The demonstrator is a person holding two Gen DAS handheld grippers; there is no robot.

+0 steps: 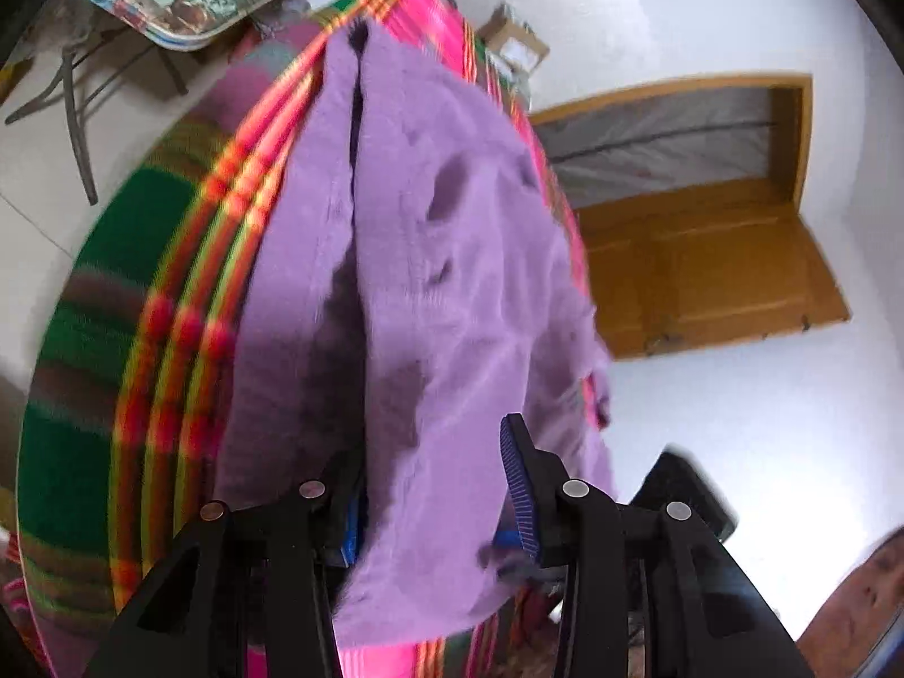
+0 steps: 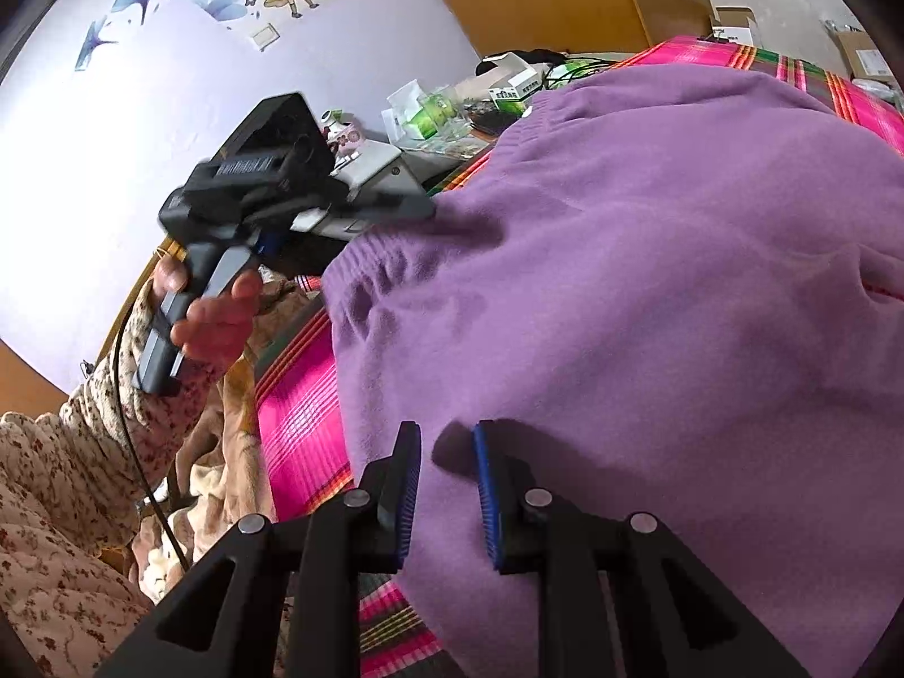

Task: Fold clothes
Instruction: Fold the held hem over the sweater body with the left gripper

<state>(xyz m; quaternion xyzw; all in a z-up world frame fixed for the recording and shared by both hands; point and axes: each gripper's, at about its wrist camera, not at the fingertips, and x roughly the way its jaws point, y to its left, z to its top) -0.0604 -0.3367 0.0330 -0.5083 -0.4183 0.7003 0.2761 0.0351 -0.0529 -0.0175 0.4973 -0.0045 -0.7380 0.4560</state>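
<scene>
A purple knit sweater [image 2: 650, 282] lies spread over a bed covered by a striped blanket [image 2: 299, 429] in pink, green and orange bands. In the right wrist view the sweater fills most of the near and right part of the scene, with its ribbed hem running along its far left edge.

The right gripper [image 2: 446, 486] hangs over the near part of the sweater. Its blue-padded fingers [image 2: 487, 497] stand a little apart with only flat fabric showing in the gap, and nothing is pinched between them.

The left gripper [image 1: 435, 486] has a raised fold of the sweater [image 1: 440, 282] between its fingers. The right finger's blue pad [image 1: 520, 497] sits against the cloth; the left finger is mostly hidden behind the fold, so I cannot tell whether the fabric is truly clamped. In the right wrist view the same tool [image 2: 271, 192] reaches the sweater's left edge, held by a hand [image 2: 214, 316] in a floral sleeve [image 2: 85, 452].

Beyond the bed, a cluttered surface holds small boxes [image 2: 508, 85]. A wooden door [image 1: 706, 260] stands in the white wall on the right of the left wrist view.
</scene>
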